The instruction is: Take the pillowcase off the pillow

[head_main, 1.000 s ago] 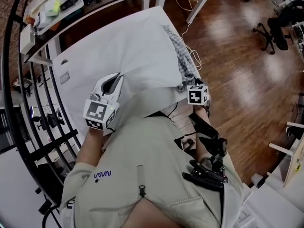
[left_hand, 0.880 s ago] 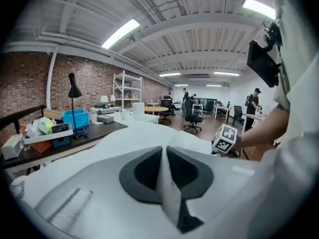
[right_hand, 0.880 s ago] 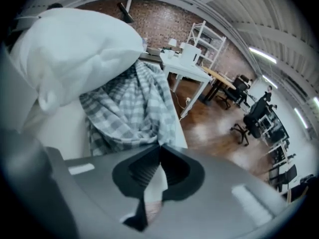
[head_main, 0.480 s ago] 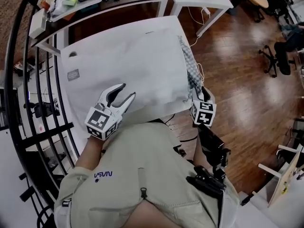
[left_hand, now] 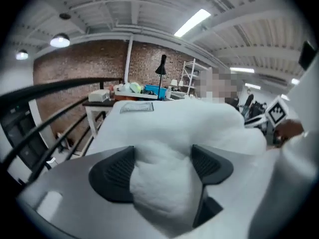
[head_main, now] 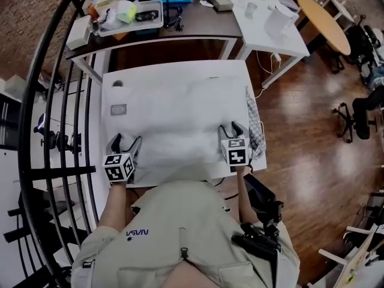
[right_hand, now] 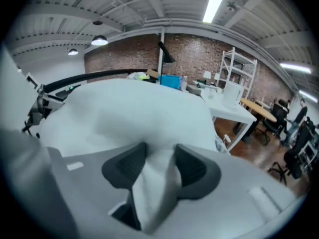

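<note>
Mostly hidden by pillow (head_main: 180, 110), just right of right gripper (head_main: 231, 129): checked cloth (head_main: 255, 122). Too small to name: tray (head_main: 160, 15) contents.

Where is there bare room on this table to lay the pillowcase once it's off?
Only a strip of table between the pillow and the black railing looks bare. The pillow fills the rest; the dark desk behind is crowded around its tray.

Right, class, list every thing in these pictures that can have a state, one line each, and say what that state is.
Pillow, lying flat on the table.
Checked cloth, bunched along the pillow's right edge.
Left gripper, jaws just opened wide, open around the pillow's near left corner.
Right gripper, jaws just opened, open around a fold at the pillow's near right corner.
</note>
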Demonstrator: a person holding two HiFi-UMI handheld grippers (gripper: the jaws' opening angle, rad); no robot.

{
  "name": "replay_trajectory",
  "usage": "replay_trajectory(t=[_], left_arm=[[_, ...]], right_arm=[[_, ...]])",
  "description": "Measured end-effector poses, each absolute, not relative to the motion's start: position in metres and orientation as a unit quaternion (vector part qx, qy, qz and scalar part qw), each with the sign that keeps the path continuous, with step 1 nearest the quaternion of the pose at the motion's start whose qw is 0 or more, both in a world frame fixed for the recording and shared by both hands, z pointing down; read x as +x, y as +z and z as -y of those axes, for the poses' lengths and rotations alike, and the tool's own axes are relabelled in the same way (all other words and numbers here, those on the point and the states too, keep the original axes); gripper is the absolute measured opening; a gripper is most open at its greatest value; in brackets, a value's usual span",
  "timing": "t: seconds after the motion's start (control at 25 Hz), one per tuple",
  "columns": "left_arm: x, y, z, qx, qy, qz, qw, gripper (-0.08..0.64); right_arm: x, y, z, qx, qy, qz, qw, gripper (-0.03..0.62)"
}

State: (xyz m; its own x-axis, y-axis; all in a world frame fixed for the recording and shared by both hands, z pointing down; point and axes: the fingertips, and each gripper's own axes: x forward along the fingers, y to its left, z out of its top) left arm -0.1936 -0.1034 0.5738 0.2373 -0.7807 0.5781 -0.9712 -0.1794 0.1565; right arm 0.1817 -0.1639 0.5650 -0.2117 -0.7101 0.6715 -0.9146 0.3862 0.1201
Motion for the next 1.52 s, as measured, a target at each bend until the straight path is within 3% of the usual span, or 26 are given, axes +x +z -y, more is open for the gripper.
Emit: replay_trajectory(t=[0.04, 0.12, 0.2, 0.24, 0.36, 0.44, 0.52, 0.6, 0.64, 0.76, 0.8, 0.92, 1.04, 1.16, 1.32, 1.52], left_arm=[[-0.188, 0.577, 0.107, 0.754, 0.175, 0.576, 0.264, 0.347], [-0.179, 0.561, 0.118, 0.777, 0.157, 0.561, 0.24, 0.184], [-0.174, 0.526, 0.136, 0.793, 0.123, 0.564, 0.197, 0.041], [-0.173, 0.508, 0.146, 0.798, 0.103, 0.567, 0.179, 0.024], [-0.167, 0.48, 0.163, 0.809, 0.084, 0.562, 0.146, 0.021], [-0.166, 0.497, 0.166, 0.806, 0.114, 0.558, 0.159, 0.031], [-0.173, 0.527, 0.162, 0.79, 0.149, 0.563, 0.192, 0.113], [-0.186, 0.536, 0.149, 0.77, 0.161, 0.589, 0.187, 0.239], [-0.193, 0.528, 0.14, 0.761, 0.156, 0.609, 0.162, 0.242], [-0.189, 0.489, 0.116, 0.756, 0.114, 0.642, 0.065, 0.16], [-0.178, 0.481, 0.112, 0.765, 0.112, 0.633, 0.053, 0.128], [-0.139, 0.514, 0.113, 0.799, 0.182, 0.569, 0.075, 0.055], [-0.12, 0.576, 0.119, 0.811, 0.256, 0.514, 0.109, 0.044], [-0.119, 0.593, 0.118, 0.82, 0.248, 0.503, 0.116, 0.041], [-0.129, 0.57, 0.114, 0.816, 0.218, 0.524, 0.111, 0.031], [-0.132, 0.513, 0.101, 0.827, 0.135, 0.539, 0.087, 0.005]], right_arm=[[0.179, 0.568, 0.165, 0.533, 0.144, 0.76, 0.343, 0.157], [0.18, 0.554, 0.171, 0.553, 0.113, 0.753, 0.339, 0.045], [0.186, 0.521, 0.181, 0.591, 0.076, 0.743, 0.305, 0.021], [0.191, 0.503, 0.186, 0.612, 0.061, 0.736, 0.283, 0.019], [0.202, 0.482, 0.194, 0.648, 0.043, 0.717, 0.255, 0.018], [0.201, 0.51, 0.198, 0.63, 0.068, 0.716, 0.293, 0.021], [0.199, 0.549, 0.2, 0.596, 0.109, 0.719, 0.341, 0.069], [0.201, 0.557, 0.193, 0.591, 0.125, 0.718, 0.345, 0.12], [0.202, 0.546, 0.188, 0.602, 0.118, 0.718, 0.329, 0.132], [0.195, 0.499, 0.171, 0.634, 0.05, 0.728, 0.255, 0.128], [0.185, 0.488, 0.166, 0.63, 0.029, 0.74, 0.233, 0.097], [0.149, 0.509, 0.16, 0.589, 0.028, 0.772, 0.237, 0.017], [0.133, 0.565, 0.175, 0.561, 0.056, 0.769, 0.301, 0.015], [0.127, 0.588, 0.186, 0.552, 0.064, 0.768, 0.32, 0.012], [0.129, 0.563, 0.18, 0.572, 0.064, 0.763, 0.293, 0.011], [0.143, 0.512, 0.151, 0.63, 0.077, 0.747, 0.198, 0.004]])
